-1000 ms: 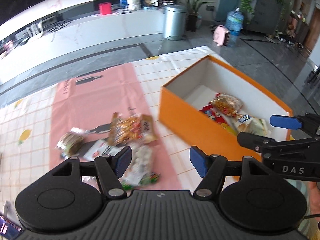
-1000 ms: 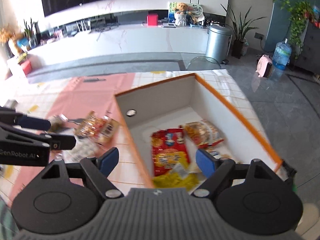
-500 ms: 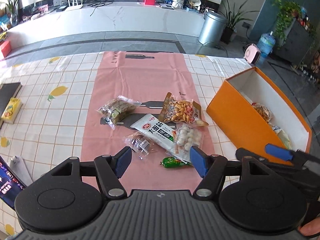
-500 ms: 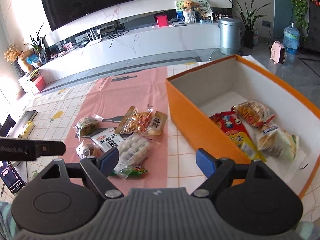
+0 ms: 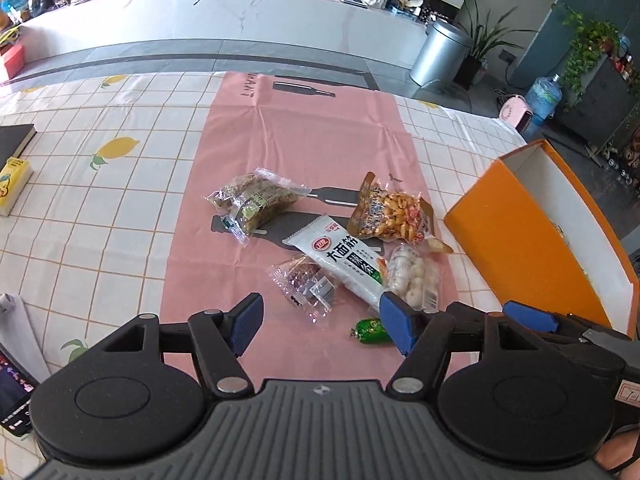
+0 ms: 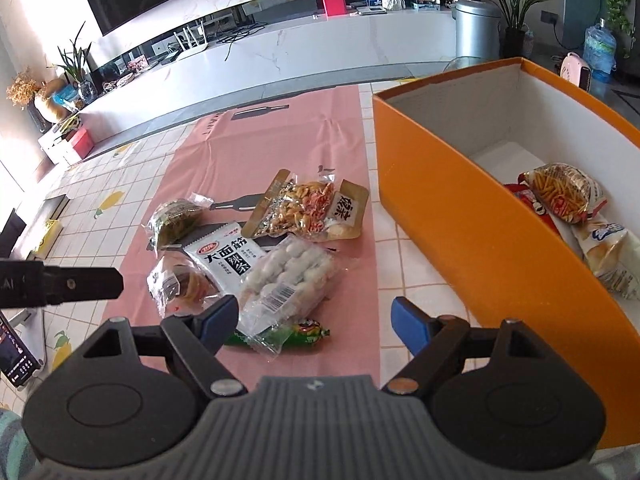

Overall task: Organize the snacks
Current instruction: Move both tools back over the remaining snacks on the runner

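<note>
Several snack packs lie on the pink runner (image 5: 312, 148): a peanut bag (image 5: 390, 214), a white spicy-strip pack (image 5: 344, 262), a clear pack of white balls (image 6: 290, 276), a dark-green pack (image 5: 256, 200), a small cake pack (image 5: 306, 286) and a green sausage (image 5: 370, 330). My left gripper (image 5: 322, 326) hovers open just short of the cake pack and the sausage. In the right wrist view my right gripper (image 6: 310, 322) is open over the white-ball pack and sausage (image 6: 308, 330). The orange box (image 6: 452, 216) at the right holds a fries bag (image 6: 564, 196) and other packs.
A yellow carton (image 5: 14, 186) and a black book (image 5: 16, 138) lie at the table's left edge, a phone (image 5: 12, 396) at the near left. The right gripper's finger (image 5: 528, 316) shows beside the left one. Beyond the table are floor, a white counter and a bin (image 5: 440, 56).
Both grippers swung left, away from the orange box, and sank toward the snack pile on the pink runner. Jaws stayed open throughout.
</note>
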